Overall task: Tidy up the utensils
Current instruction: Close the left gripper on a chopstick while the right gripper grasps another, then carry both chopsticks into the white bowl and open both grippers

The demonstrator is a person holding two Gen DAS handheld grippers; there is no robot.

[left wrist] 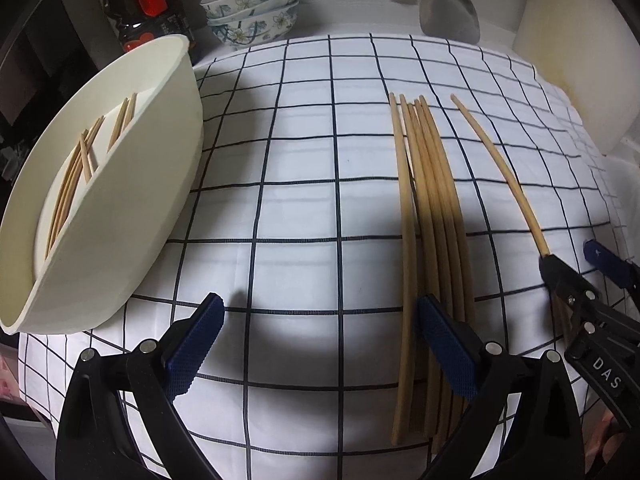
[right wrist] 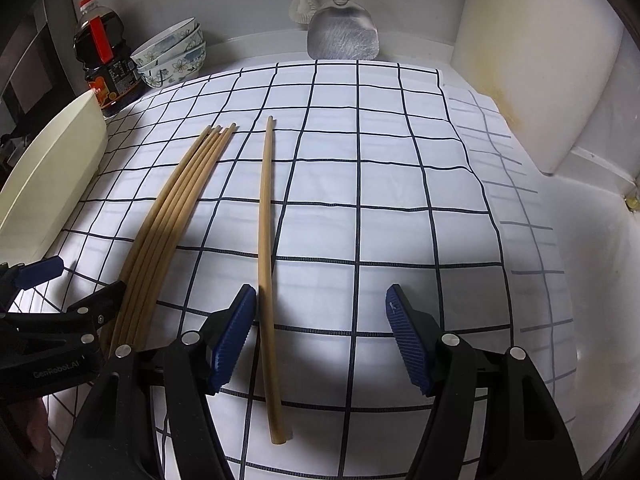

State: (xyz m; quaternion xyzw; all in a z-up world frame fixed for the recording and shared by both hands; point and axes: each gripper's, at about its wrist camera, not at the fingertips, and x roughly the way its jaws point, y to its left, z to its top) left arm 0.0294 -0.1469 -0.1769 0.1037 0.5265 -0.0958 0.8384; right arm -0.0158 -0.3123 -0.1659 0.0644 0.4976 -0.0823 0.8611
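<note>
Several wooden chopsticks (left wrist: 432, 220) lie bundled on the checked cloth (left wrist: 304, 152), and a single chopstick (left wrist: 500, 176) lies apart to their right. My left gripper (left wrist: 320, 340) hangs open low over the cloth. Its right finger (left wrist: 444, 344) covers part of the bundle, and the bundle's leftmost stick lies just inside the jaws. My right gripper (right wrist: 322, 336) is open too. The single chopstick (right wrist: 266, 260) lies between its fingers, close to the left pad (right wrist: 236, 336), with nothing pressing on it. A cream container (left wrist: 120, 240) at the left holds several chopsticks (left wrist: 76, 176).
At the back stand a dark sauce bottle (right wrist: 100, 56), stacked floral bowls (right wrist: 172, 56), a metal spatula (right wrist: 342, 36) and a white brush (right wrist: 304, 4). A cream board (right wrist: 532, 80) leans at the right. The cloth ends at the right on a white counter (right wrist: 580, 260).
</note>
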